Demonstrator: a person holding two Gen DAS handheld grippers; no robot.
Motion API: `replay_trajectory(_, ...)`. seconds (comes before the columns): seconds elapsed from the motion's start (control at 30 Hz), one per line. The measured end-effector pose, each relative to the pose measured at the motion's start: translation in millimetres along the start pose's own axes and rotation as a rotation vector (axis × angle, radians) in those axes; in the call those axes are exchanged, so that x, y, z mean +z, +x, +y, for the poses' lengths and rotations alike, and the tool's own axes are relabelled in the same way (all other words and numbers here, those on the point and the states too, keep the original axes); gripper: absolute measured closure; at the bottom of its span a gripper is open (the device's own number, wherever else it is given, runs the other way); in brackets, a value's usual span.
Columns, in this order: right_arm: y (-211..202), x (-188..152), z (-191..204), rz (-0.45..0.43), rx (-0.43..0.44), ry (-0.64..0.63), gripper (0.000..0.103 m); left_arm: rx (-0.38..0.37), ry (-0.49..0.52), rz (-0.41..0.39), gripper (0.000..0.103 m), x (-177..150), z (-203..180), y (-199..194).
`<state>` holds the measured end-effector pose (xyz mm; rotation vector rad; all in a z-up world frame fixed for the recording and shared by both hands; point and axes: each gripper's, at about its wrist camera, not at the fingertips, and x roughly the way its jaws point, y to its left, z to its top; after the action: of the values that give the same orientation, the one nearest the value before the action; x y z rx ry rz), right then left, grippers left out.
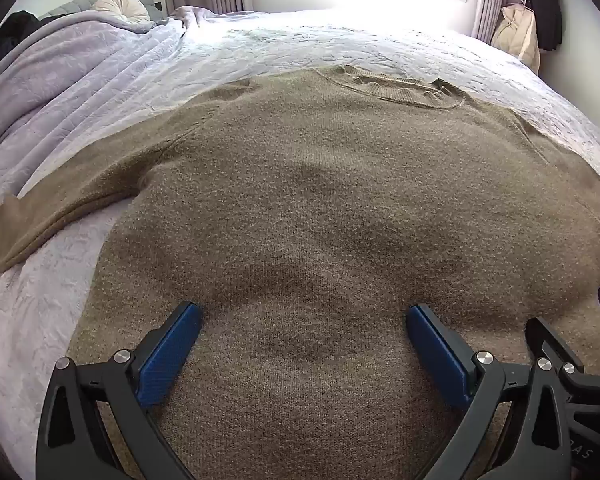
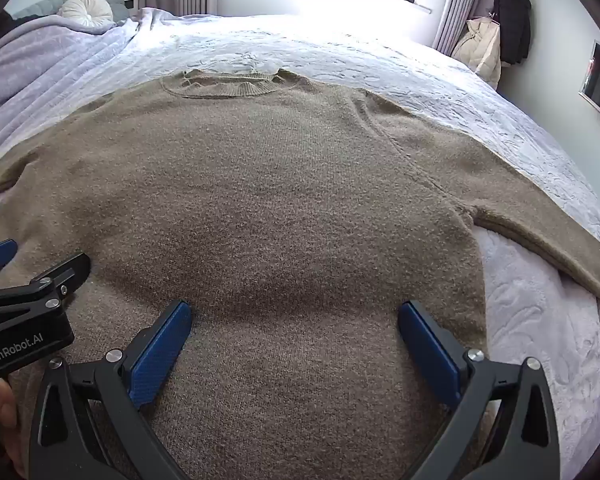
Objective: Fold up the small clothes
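Left wrist view looks down on a brown knit sweater (image 1: 320, 200) spread flat, front up, on a bed (image 1: 260, 48) covered in pale quilted bedding, its collar toward the window and its sleeves stretched out to either side. Over the sweater's lower part the left gripper (image 1: 304, 320) has its jaws spread wide, with nothing between the blue pads. Right wrist view shows the right gripper (image 2: 294, 316) just beside it, jaws equally wide and empty above the knit. A round cushion (image 2: 86, 8) rests near the headboard.
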<state>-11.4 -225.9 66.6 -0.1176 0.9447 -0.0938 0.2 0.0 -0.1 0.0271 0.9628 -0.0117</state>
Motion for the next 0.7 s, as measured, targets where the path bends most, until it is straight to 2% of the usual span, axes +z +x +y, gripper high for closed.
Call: replay_trajectory(0.7, -1.4, -0.7, 0.6, -0.001, -0.003, -0.002, 0.0, 0.006, 0.002, -0.003, 0.0, -1.0, -2.6, -0.7)
